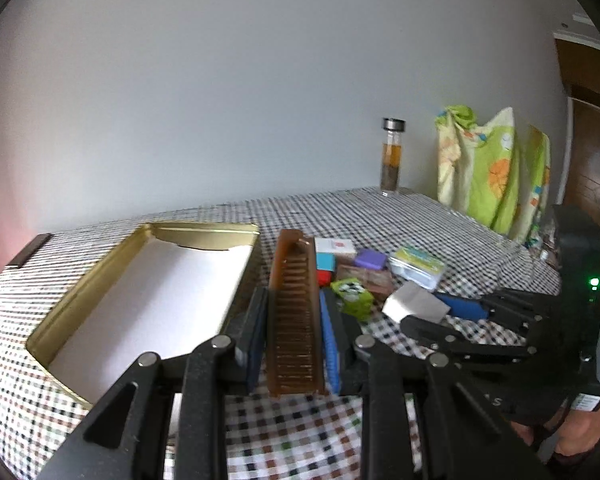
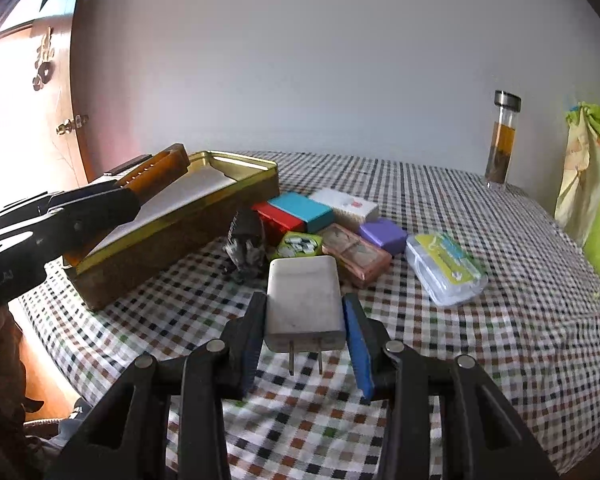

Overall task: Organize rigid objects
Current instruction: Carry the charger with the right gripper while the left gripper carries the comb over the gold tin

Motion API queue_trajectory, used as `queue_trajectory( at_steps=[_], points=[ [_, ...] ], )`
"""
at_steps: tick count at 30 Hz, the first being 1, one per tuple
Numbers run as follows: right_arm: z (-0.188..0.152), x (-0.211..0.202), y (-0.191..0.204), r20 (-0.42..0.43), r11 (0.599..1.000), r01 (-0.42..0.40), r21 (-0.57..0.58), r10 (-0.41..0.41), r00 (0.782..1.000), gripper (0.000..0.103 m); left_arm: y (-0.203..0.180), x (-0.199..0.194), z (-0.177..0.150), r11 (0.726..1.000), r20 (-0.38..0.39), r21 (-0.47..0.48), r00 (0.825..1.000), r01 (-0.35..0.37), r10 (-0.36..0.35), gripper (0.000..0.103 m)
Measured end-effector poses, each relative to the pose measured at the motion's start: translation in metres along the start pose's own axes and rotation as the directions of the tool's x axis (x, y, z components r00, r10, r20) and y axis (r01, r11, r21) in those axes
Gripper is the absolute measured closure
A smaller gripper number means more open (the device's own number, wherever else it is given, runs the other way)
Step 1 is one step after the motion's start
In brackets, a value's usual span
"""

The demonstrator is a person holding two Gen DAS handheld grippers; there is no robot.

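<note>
My left gripper (image 1: 294,304) is shut on a brown comb (image 1: 296,312) and holds it in the air just right of the open gold tin (image 1: 100,276) lined with white paper. In the right wrist view the comb (image 2: 156,172) hangs over the tin's (image 2: 228,200) near left part. My right gripper (image 2: 304,308) is shut on a white charger plug (image 2: 304,304), prongs toward the camera, above the checked cloth; it also shows in the left wrist view (image 1: 416,304).
Small boxes lie in a cluster: red (image 2: 276,220), teal (image 2: 304,208), white (image 2: 348,204), purple (image 2: 384,234), green (image 2: 298,245), copper (image 2: 356,256), and a clear case (image 2: 444,272). A dark figurine (image 2: 246,248) stands by the tin. A glass bottle (image 2: 502,140) stands at the back.
</note>
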State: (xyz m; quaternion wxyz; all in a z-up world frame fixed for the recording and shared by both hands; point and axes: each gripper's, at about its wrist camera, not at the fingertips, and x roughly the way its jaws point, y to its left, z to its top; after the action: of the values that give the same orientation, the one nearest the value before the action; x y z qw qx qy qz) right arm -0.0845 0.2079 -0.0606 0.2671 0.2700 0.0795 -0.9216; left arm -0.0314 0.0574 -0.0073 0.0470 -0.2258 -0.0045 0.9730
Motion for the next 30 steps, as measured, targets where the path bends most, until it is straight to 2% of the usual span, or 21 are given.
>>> queue_trajectory(
  at_steps=[15, 30],
  points=[
    [0.025, 0.005, 0.024, 0.036, 0.999, -0.021, -0.044, 0.023, 0.999, 0.062, 0.035, 0.000, 0.000, 0.993, 0.013, -0.073, 0.996, -0.090, 0.091, 0.079],
    [0.050, 0.031, 0.054, 0.036, 0.992, -0.082, -0.100, 0.086, 0.996, 0.062, 0.088, 0.013, -0.011, 0.966, -0.045, -0.164, 0.979, -0.201, 0.197, 0.079]
  ],
)
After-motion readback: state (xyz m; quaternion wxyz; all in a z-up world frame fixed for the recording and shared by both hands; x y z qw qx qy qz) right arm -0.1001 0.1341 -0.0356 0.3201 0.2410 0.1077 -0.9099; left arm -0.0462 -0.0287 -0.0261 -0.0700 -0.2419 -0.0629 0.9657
